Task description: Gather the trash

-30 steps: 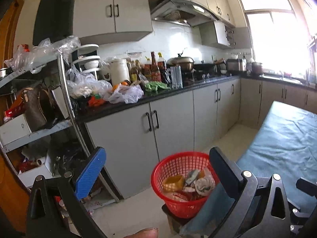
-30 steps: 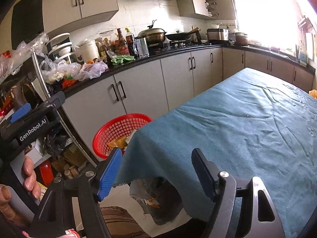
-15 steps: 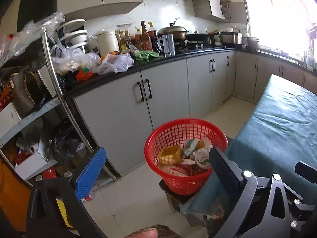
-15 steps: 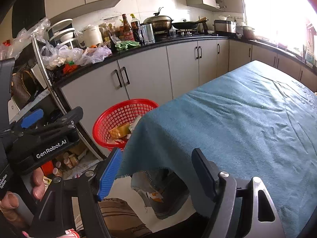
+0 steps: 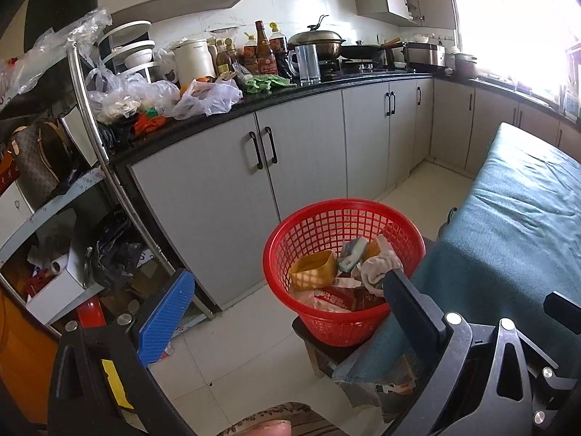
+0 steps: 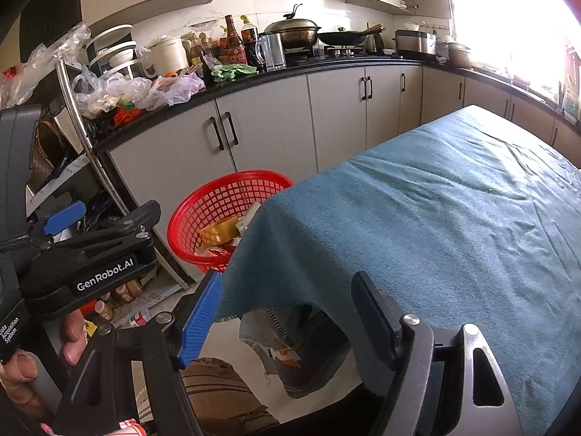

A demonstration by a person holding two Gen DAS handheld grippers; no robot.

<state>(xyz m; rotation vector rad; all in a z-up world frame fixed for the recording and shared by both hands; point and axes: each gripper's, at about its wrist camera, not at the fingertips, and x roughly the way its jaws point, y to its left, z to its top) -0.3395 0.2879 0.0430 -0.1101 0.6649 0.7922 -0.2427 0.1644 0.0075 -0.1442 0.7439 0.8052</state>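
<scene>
Red basket (image 5: pixel 343 265) with trash (image 5: pixel 348 272) inside, just ahead of and below left gripper (image 5: pixel 287 303), on a small dark stand on pale floor tile. Left gripper tilted downward, jaws apart, nothing between. Right gripper (image 6: pixel 287 312) likewise pitched down, jaws wide, empty, over corner of teal-covered table (image 6: pixel 435 218); basket ahead-left of it. Left hand (image 6: pixel 43 356) gripping handle. Beyond: grey cabinets (image 5: pixel 290 167), cluttered dark counter (image 5: pixel 326 89).

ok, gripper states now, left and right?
Left gripper: open, holding nothing.
Right gripper: open, holding nothing.
</scene>
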